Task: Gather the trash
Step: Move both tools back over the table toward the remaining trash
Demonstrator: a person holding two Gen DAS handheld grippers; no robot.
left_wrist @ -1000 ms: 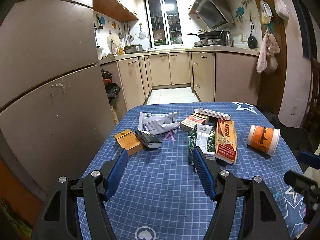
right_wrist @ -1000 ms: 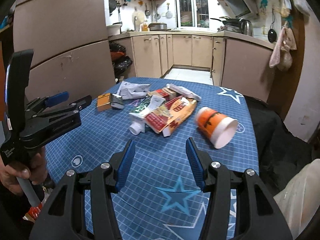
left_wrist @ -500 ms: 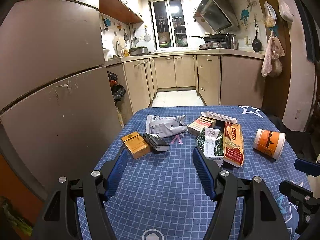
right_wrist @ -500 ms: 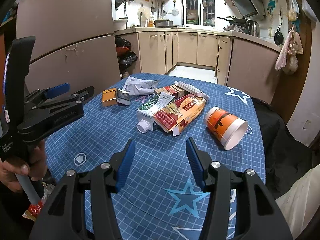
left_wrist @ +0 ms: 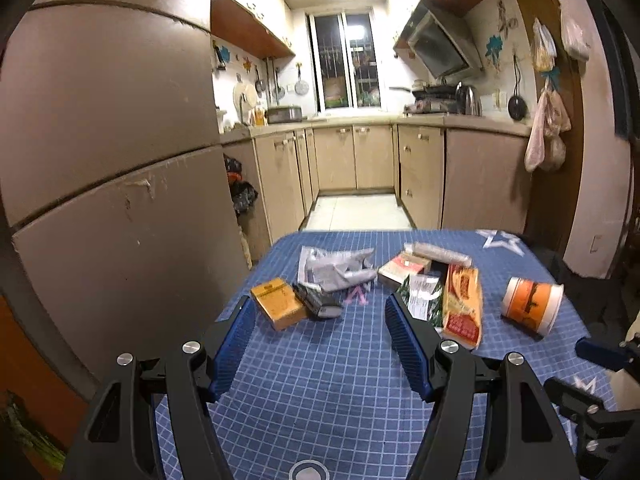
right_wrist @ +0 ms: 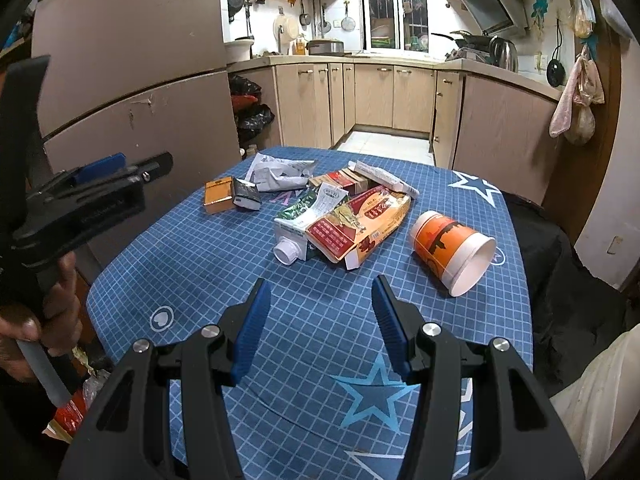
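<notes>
Trash lies scattered on a blue checked tablecloth (right_wrist: 200, 256): an orange paper cup (right_wrist: 452, 254) on its side, a flattened red-and-orange carton (right_wrist: 360, 224), a green milk carton with a white cap (right_wrist: 294, 236), a small orange box (right_wrist: 218, 196), a black packet (right_wrist: 246, 196) and crumpled grey paper (right_wrist: 276, 174). My right gripper (right_wrist: 320, 308) hovers open over the near cloth, nothing between its blue pads. My left gripper (left_wrist: 320, 320) is open too, short of the orange box (left_wrist: 278, 306) and black packet (left_wrist: 318, 304). It shows at the left of the right wrist view (right_wrist: 104, 188), held by a hand.
A tall brown fridge (left_wrist: 108, 184) stands close to the table's left edge. Kitchen cabinets (right_wrist: 376, 96) and a tiled floor lie beyond the far edge. A dark cloth-covered seat (right_wrist: 560, 280) is at the right, a pale bag (right_wrist: 600, 400) near the bottom right corner.
The left wrist view has tilted up a little, so the table and its trash sit lower in the picture. In the right wrist view the trash has drifted slightly rightward and down. Both grippers stay open.
</notes>
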